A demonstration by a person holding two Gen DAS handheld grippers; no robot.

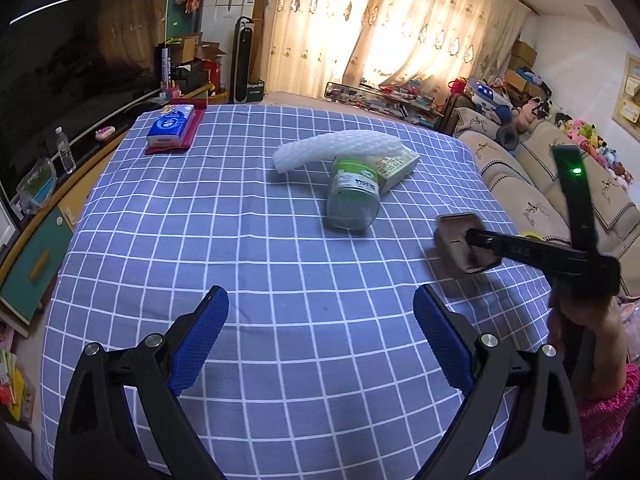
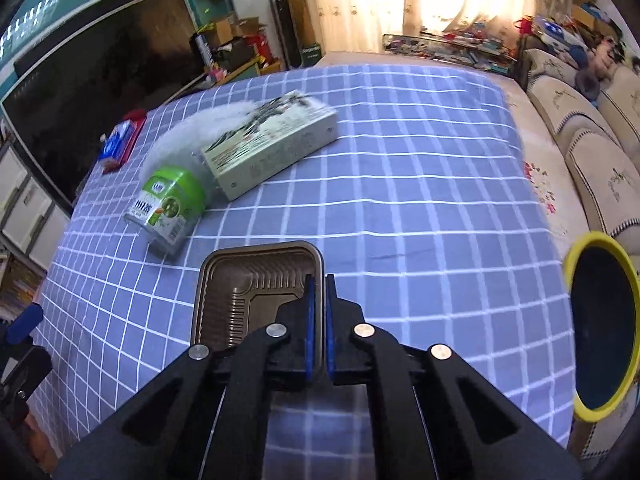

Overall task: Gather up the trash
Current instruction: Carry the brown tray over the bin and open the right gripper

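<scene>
1. While the left gripper (image 1: pixel 320 334) hangs above the near edge of the table's checked blue cloth (image 1: pixel 248 248) with its blue-padded fingers (image 1: pixel 200 344) spread wide and nothing between them, the right gripper (image 2: pixel 319 308) has its fingers pressed together on the right-hand rim of a brown plastic tray (image 2: pixel 240 284); the tray sits toward the near right side of the table.
2. Mid-table lies a green-lidded clear jar (image 1: pixel 352 196) on its side; just behind it, touching, a pale green carton (image 1: pixel 396 168); a white bubble-wrap roll (image 1: pixel 336 148) lies across the carton's top and juts out toward the left edge.
3. At the far left corner a blue tissue pack (image 1: pixel 170 126) rests on a red holder (image 1: pixel 192 132).
4. Off the table's right edge, the right wrist view shows a yellow-rimmed bin (image 2: pixel 600 320) with a dark inside; beyond it stands a beige sofa (image 2: pixel 592 128).
</scene>
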